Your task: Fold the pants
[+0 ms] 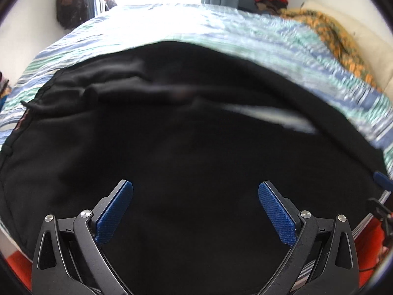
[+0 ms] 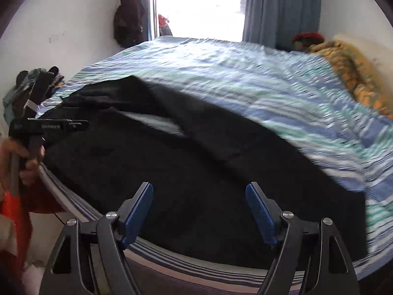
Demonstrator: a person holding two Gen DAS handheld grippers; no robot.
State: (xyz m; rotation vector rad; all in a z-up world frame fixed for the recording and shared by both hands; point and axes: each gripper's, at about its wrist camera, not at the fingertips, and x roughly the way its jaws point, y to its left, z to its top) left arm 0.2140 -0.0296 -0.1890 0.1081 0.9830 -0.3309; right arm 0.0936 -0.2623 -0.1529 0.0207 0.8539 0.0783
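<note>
Black pants (image 1: pixel 186 147) lie spread flat on striped blue-green bedsheet (image 1: pixel 172 24), reaching near edge of bed. Left gripper (image 1: pixel 195 189) over pants, blue pads wide apart, nothing held. Right gripper (image 2: pixel 199 191) likewise spread wide, empty, above pants at bed's near edge. Right view shows person's hand (image 2: pixel 23 162) at far left around handle of left gripper. Orange patterned blanket (image 2: pixel 353 78) bunched at bed's right side. Views partly motion-blurred.
</note>
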